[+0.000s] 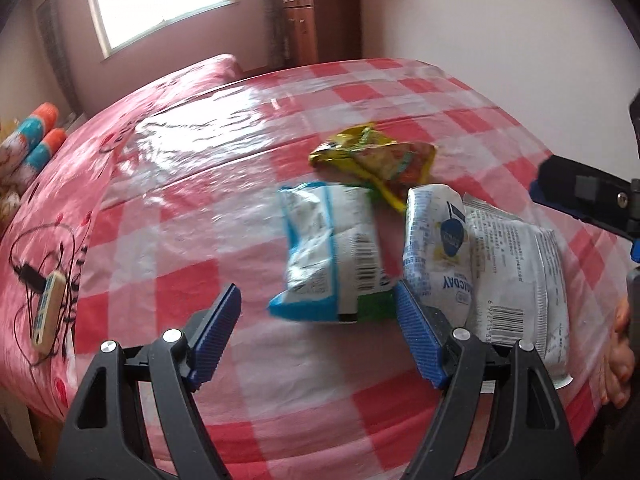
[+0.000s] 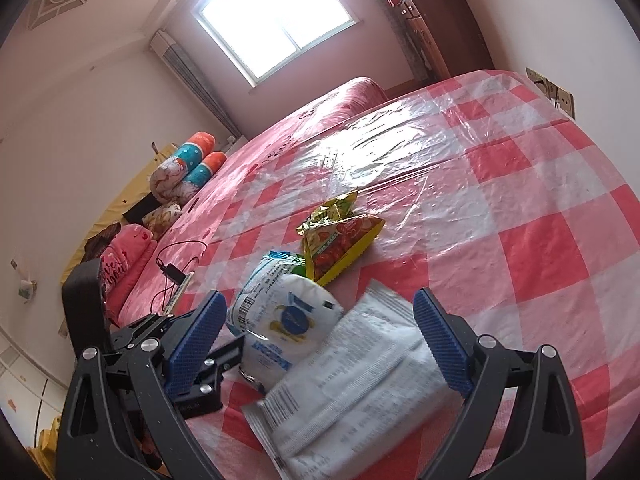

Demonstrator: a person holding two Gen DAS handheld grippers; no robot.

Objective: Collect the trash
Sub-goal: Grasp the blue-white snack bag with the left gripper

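1. On the red-and-white checked tablecloth (image 1: 188, 216) under its clear plastic sheet, I count four pieces of trash lying close together.
2. My left gripper (image 1: 318, 312) is spread wide and holds nothing; the blue-edged white wrapper (image 1: 332, 252) sits just beyond the gap between its blue pads.
3. My right gripper (image 2: 318, 320) is also released, jaws apart, and the flat white packet (image 2: 360, 376) lies between its fingers; I can't tell whether either pad touches it.
4. The rounded white pouch with the blue emblem (image 2: 288, 320) overlaps that packet's left edge.
5. Farthest out, the yellow-green snack bag (image 1: 376, 160) rests crumpled on the cloth, touching the blue-edged wrapper.
6. Left of the table, a bed (image 2: 304, 120) carries a tangled black cable (image 1: 36, 248) and what looks like a small remote, though it is blurred.
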